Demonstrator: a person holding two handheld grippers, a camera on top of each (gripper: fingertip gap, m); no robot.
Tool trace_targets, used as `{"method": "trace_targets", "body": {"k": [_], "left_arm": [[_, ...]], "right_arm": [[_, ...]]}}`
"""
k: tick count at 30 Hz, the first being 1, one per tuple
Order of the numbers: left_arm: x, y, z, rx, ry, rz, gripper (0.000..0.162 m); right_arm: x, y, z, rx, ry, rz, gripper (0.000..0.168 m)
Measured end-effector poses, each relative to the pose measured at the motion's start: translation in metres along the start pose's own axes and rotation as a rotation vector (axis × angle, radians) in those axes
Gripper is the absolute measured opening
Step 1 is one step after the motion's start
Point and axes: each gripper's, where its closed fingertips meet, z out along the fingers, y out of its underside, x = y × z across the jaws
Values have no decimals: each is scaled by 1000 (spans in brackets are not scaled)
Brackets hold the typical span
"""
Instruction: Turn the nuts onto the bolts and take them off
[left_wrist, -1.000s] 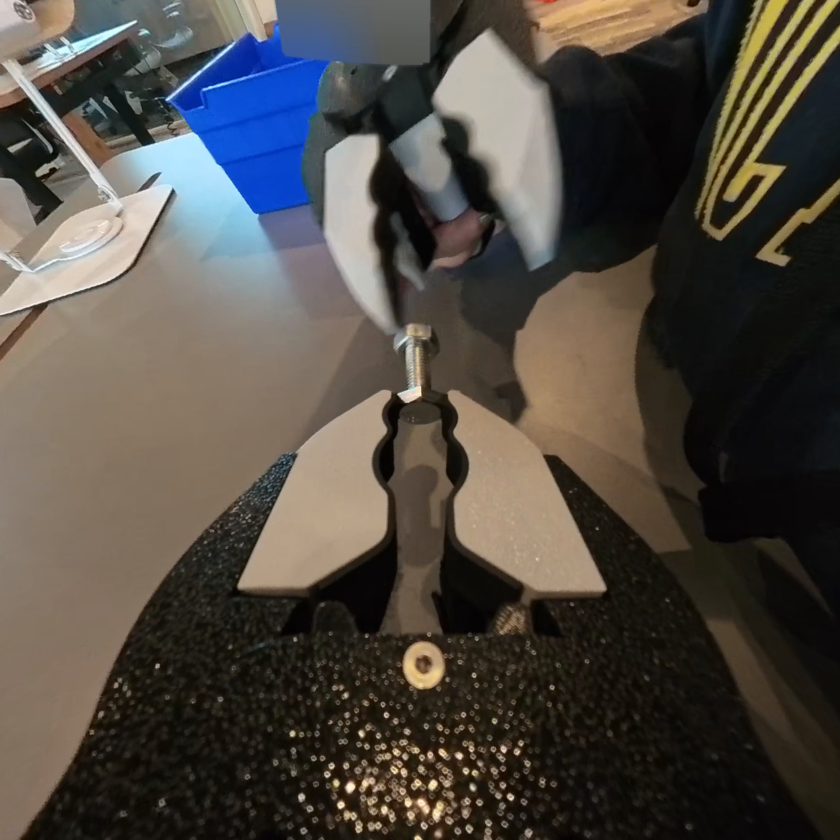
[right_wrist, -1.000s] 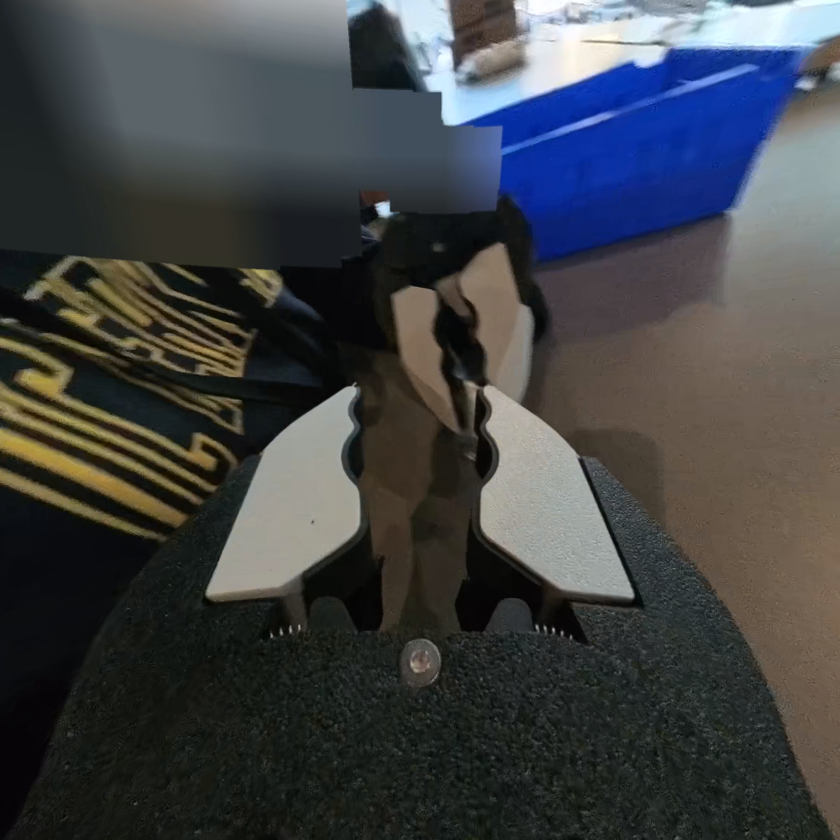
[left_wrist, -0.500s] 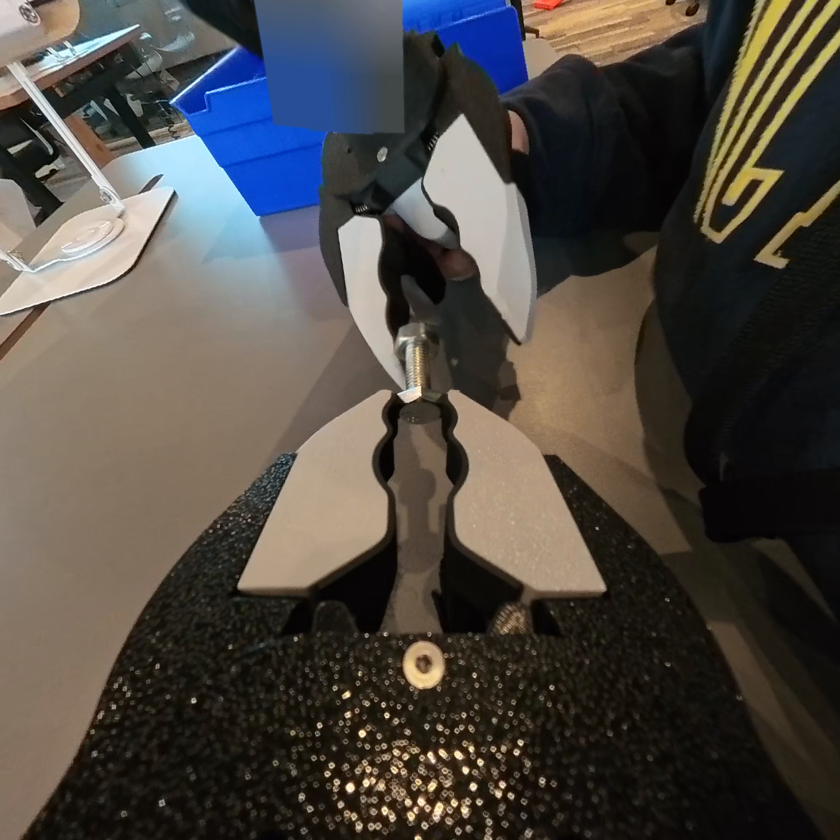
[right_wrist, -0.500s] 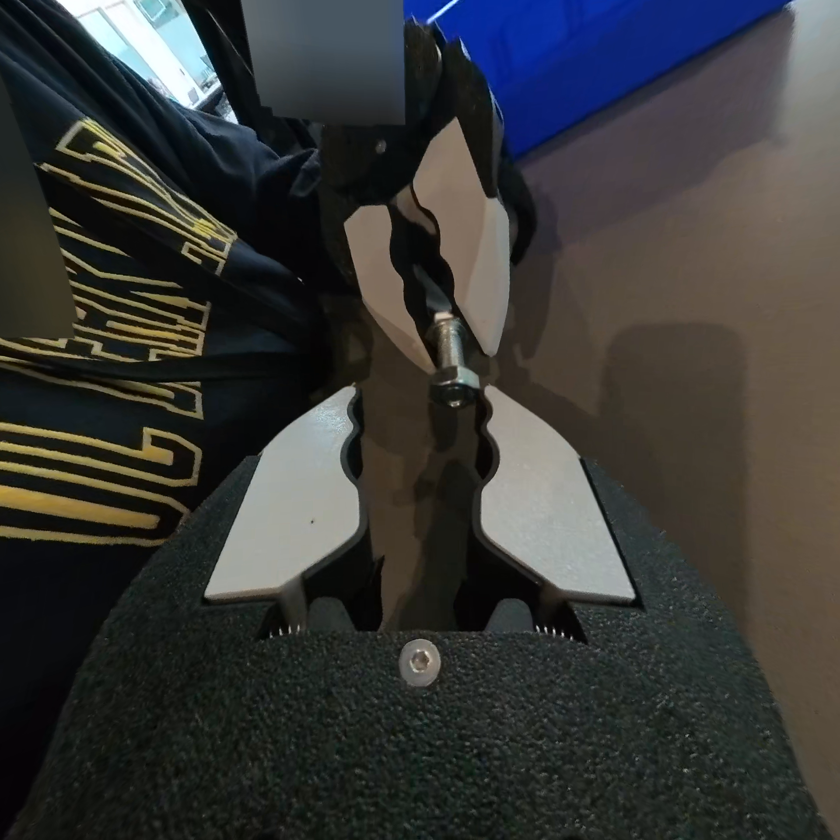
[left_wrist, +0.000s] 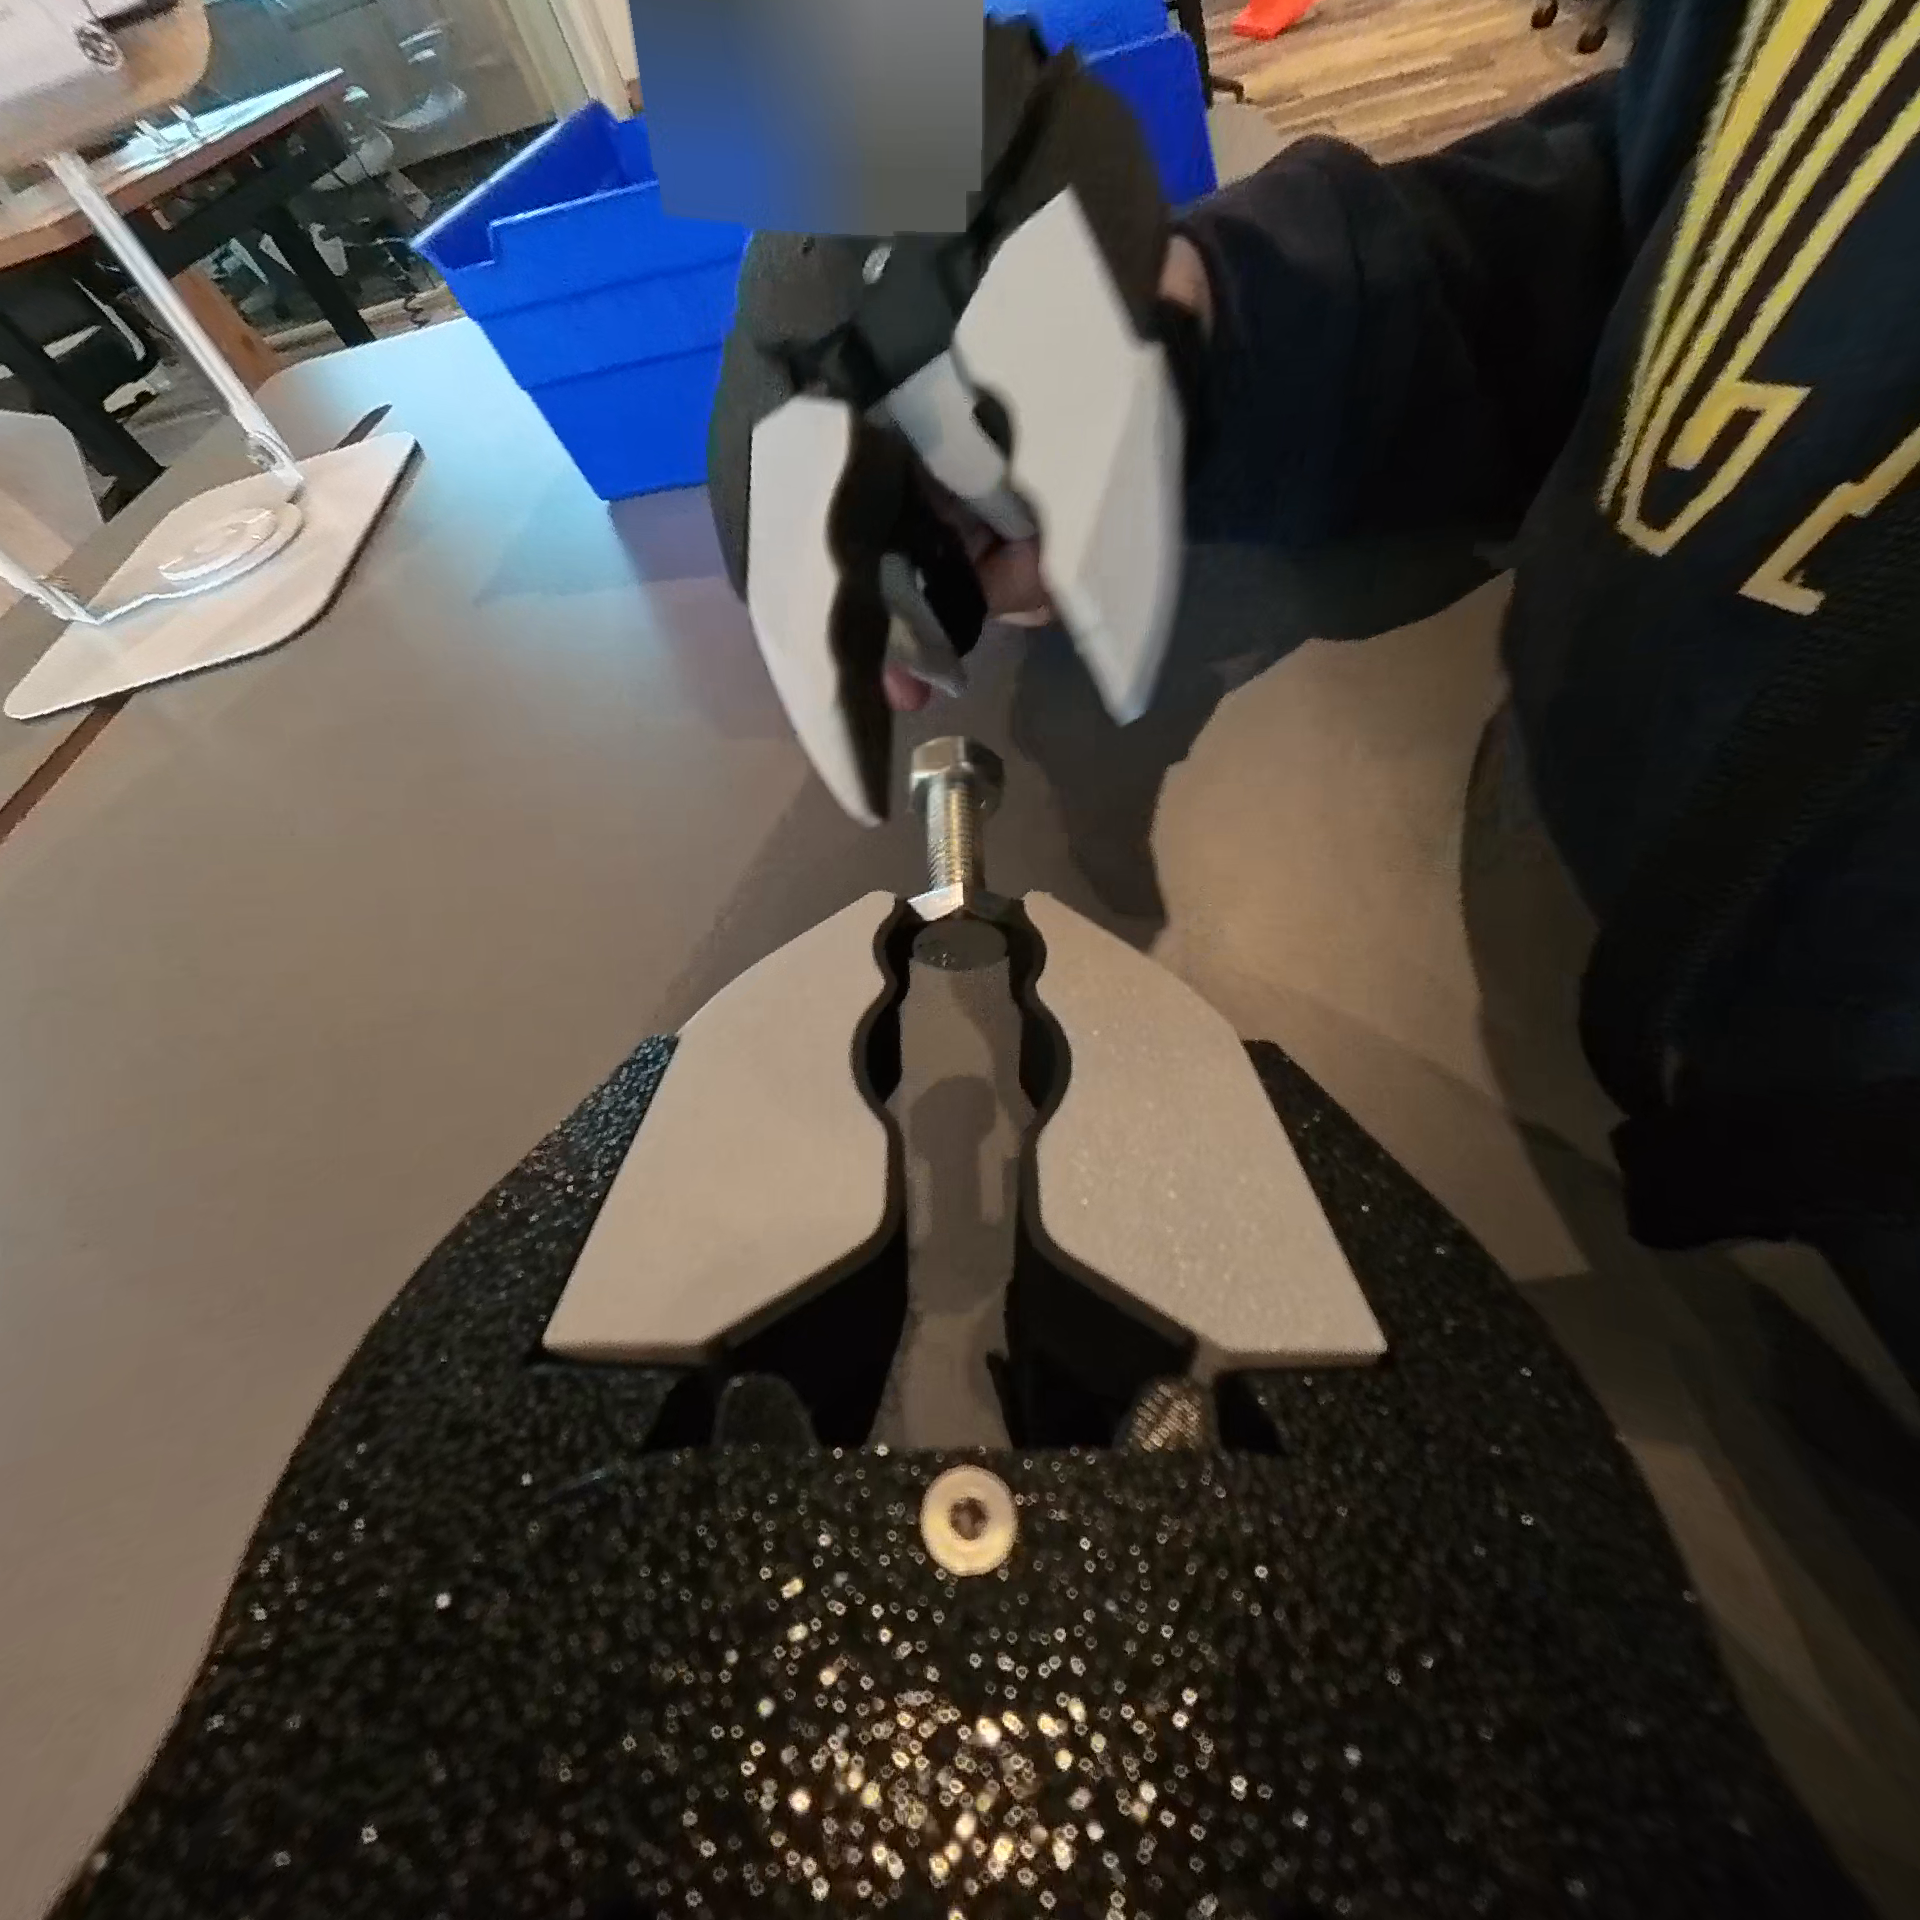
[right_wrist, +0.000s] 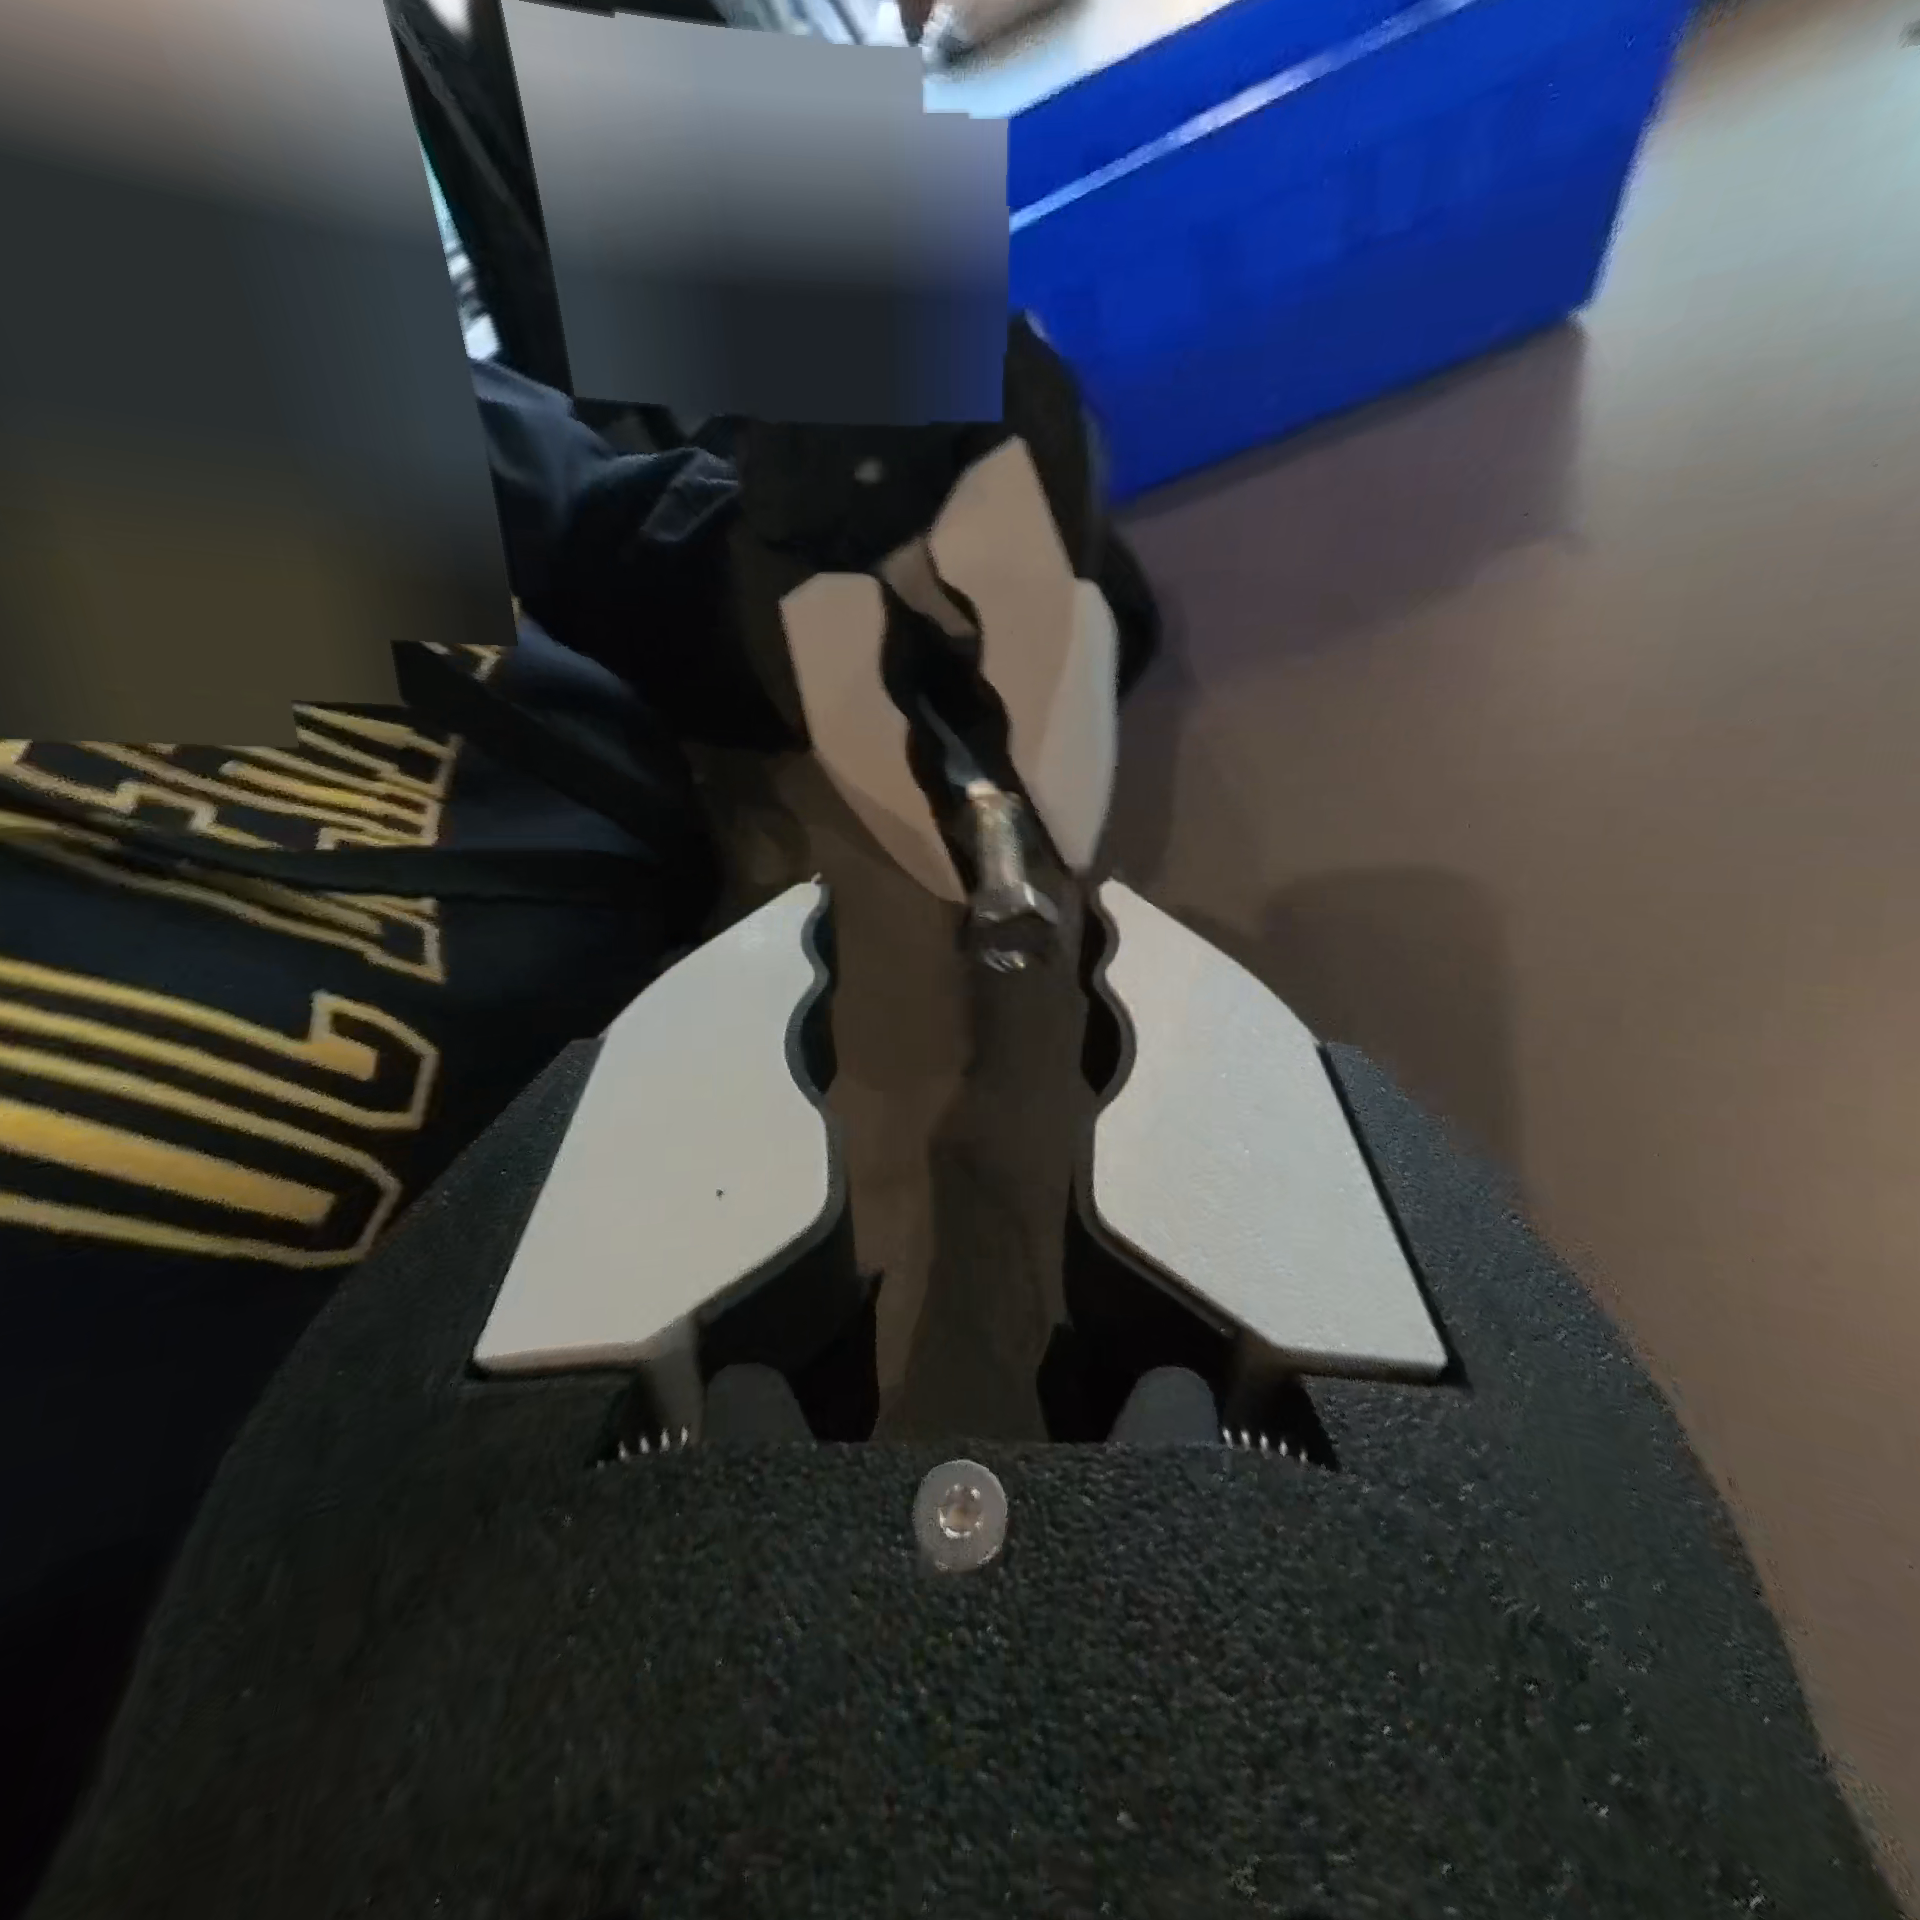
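My left gripper (left_wrist: 956, 914) is shut on the hex head of a steel bolt (left_wrist: 951, 847), which points away from it above the grey table (left_wrist: 364, 883). A nut (left_wrist: 958, 774) sits at the bolt's far end. My right gripper (left_wrist: 992, 764) faces it, open, with one fingertip (left_wrist: 857, 769) just beside the nut and the other well clear. In the right wrist view the nut (right_wrist: 1006, 930) lies between the tips of my open right gripper (right_wrist: 961, 899), close to the right finger and not clamped. The left gripper (right_wrist: 1018, 873) holds the bolt (right_wrist: 987, 842) beyond it.
A blue plastic bin (left_wrist: 623, 343) stands on the table behind the grippers and also shows in the right wrist view (right_wrist: 1299, 260). A white stand base (left_wrist: 208, 561) lies at the far left. The person's dark sweatshirt (left_wrist: 1714, 727) fills the right side. Less than 4 cm separates the two grippers' tips.
The right gripper rolled and moved in around the nut, then rolled back and drew off a little, with its jaws open throughout. The left gripper and the bolt have stayed still.
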Motion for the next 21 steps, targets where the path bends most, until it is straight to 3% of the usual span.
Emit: {"method": "trace_targets", "body": {"k": [6, 21], "left_arm": [[0, 0, 0, -2, 2, 1, 18], [4, 1, 2, -16, 22, 13, 18]], "right_arm": [[-4, 21, 10, -115, -72, 131, 47], [-9, 1, 6, -5, -66, 36, 46]]}}
